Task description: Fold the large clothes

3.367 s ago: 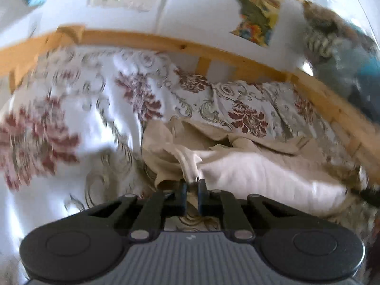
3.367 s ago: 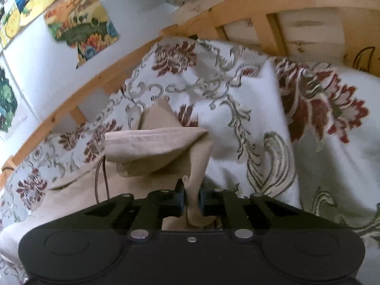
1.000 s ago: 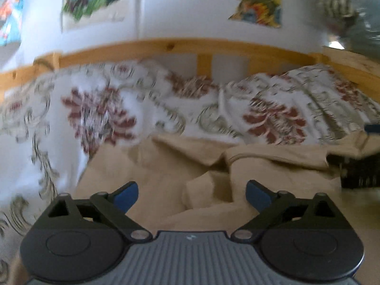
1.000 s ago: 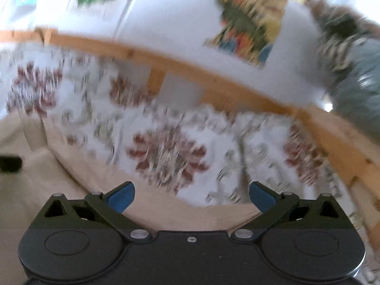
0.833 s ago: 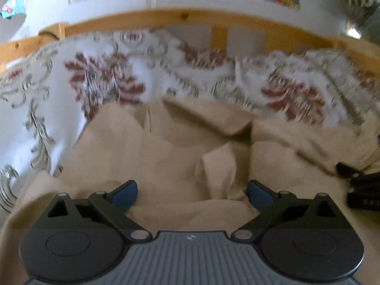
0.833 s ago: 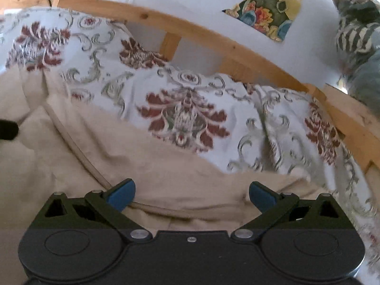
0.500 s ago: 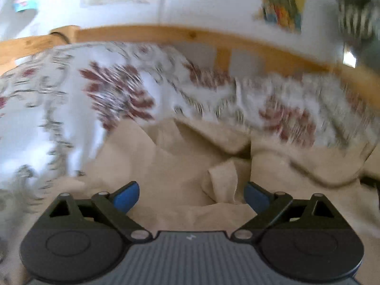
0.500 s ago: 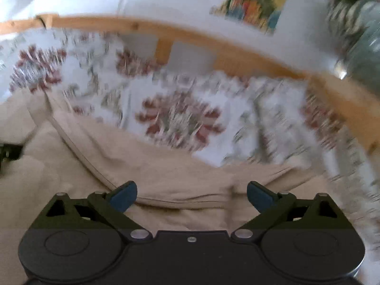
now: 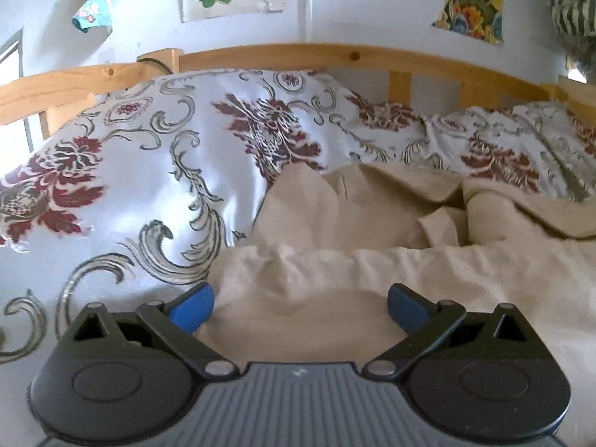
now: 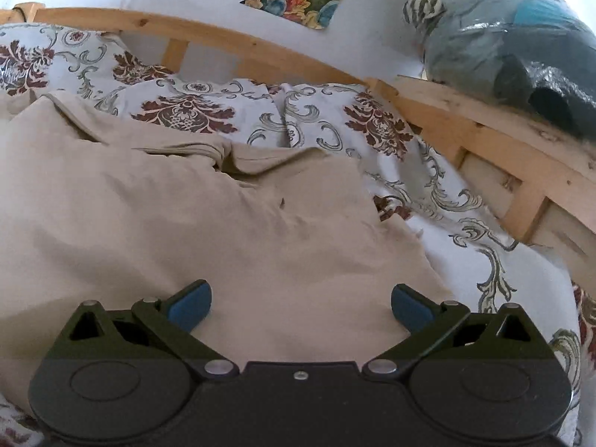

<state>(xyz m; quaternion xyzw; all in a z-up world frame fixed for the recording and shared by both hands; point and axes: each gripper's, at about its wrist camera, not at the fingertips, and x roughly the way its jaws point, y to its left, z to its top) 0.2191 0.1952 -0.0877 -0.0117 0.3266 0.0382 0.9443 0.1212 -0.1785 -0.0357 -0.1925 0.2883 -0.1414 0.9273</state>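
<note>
Spread wide and empty: left gripper (image 9: 300,303) and right gripper (image 10: 301,305), both low over the beige garment (image 10: 208,231), which lies rumpled across the floral bedspread (image 9: 111,171). Soft, light, limp, likely to sag; best pinched at a hem or corner. Both aimed forward toward the wooden bed rail (image 10: 231,43).

Garment (image 10: 193,231) on bedspread (image 9: 123,171)
</note>
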